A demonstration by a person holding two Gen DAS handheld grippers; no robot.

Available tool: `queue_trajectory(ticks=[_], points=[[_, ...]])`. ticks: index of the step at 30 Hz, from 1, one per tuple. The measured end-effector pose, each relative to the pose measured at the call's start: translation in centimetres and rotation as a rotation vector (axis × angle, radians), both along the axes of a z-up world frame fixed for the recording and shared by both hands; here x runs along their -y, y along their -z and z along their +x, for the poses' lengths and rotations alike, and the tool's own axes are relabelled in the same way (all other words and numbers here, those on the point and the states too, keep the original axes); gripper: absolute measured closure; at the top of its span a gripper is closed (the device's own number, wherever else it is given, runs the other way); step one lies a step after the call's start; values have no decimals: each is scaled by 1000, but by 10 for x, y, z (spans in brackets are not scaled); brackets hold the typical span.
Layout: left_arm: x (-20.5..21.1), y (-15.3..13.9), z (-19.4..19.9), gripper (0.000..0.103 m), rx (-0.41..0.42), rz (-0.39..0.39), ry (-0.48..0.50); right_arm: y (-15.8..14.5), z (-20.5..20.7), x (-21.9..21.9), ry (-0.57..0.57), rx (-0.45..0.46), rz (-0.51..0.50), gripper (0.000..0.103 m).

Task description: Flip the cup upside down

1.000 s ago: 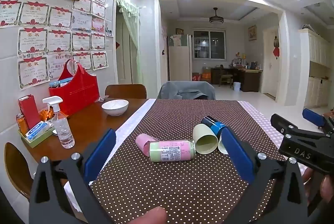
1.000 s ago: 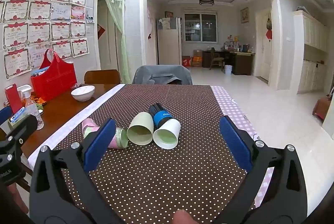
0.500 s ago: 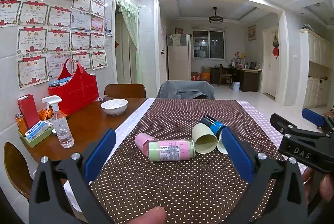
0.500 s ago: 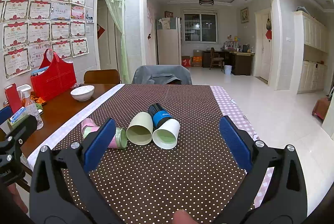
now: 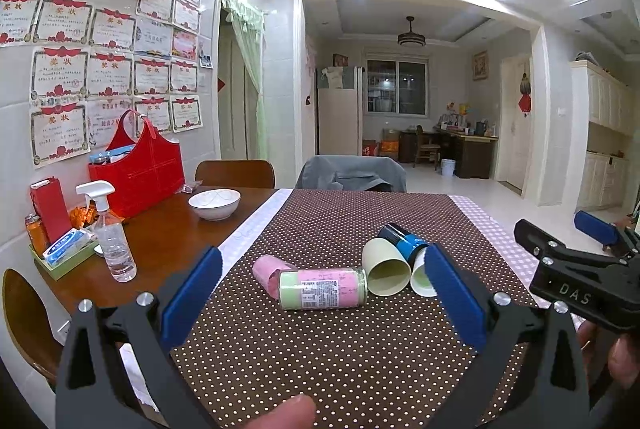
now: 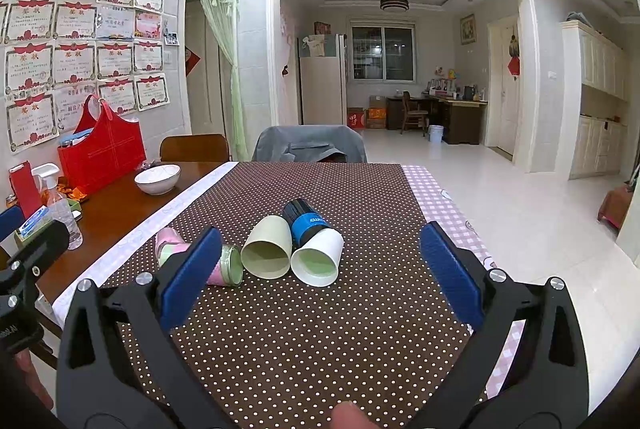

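Brown dotted cloth covers the worktop; 4 items lie on it in a cluster, all on their sides.

1. Cream cup, mouth toward the near edge, middle of the cluster.
2. White cup with green lining, touching the cream cup's right side; a blue and black cup is nested behind it.
3. Pink and green jar, lying crosswise at the left, with a pink cup against its far left end.

Left hand-held gripper: jaws wide apart, holding nothing, near the jar. Right hand-held gripper: jaws wide apart, holding nothing, facing the 2 cup mouths.

Step in hand, as judged: approach, no cup grasped yet. Next move calls for closing on 1 cup's wall without nudging its neighbour, then turning it rim-down onto the cloth.

Against the frames of 1 second ago: nothing on the cloth has shifted; both views are almost unchanged.
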State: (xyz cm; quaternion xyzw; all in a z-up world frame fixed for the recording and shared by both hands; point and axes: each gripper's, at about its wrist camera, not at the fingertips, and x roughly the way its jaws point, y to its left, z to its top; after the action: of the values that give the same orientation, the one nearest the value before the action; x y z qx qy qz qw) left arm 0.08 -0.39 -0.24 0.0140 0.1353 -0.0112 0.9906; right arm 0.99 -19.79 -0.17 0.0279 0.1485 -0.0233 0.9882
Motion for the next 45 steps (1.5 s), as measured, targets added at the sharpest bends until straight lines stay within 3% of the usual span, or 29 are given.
queue_trajectory(ticks=[29,45], points=[[2,0,2,4,0,-25,19,-3,2,0,-1,-4,2,6],[9,8,34,4,-73,-2,35,13,34,12,-14,-55,-2,6]])
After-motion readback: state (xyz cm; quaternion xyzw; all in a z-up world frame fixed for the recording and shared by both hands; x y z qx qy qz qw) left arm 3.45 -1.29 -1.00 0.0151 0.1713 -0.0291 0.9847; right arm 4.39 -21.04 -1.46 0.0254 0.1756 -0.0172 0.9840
